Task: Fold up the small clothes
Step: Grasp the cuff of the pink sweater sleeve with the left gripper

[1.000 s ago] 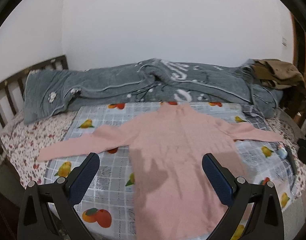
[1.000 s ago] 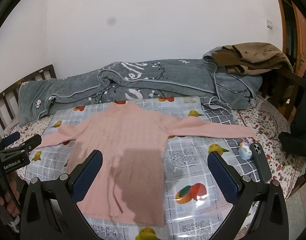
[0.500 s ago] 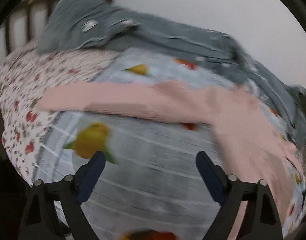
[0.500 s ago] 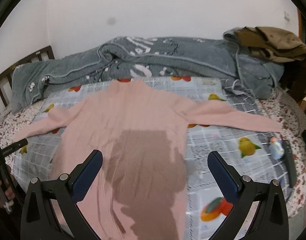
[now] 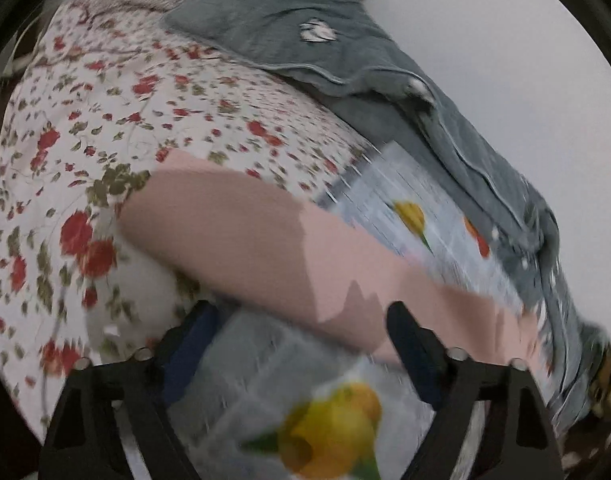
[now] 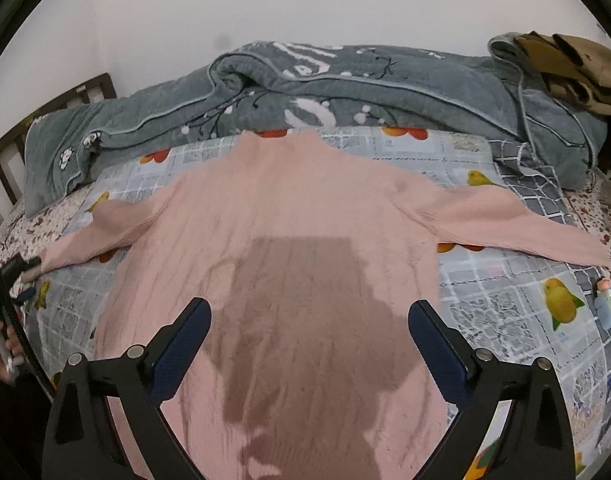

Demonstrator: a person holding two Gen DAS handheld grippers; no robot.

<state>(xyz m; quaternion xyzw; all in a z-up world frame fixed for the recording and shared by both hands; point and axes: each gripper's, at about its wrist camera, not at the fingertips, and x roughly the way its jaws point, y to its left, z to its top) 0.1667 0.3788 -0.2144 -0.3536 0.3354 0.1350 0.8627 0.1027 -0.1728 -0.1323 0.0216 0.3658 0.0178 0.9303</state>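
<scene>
Pink sweater [image 6: 305, 240] lies flat, sleeves spread, across the middle of the bed [image 6: 505, 320] on a fruit-print cloth [image 6: 485, 280]. Left tool [image 5: 301, 320] hovers at the left sleeve end by the bed's edge, jaws apart and just been narrowing, nothing between them. Right tool [image 6: 309, 320] stands wide above the sweater's body, gripping nothing.
</scene>
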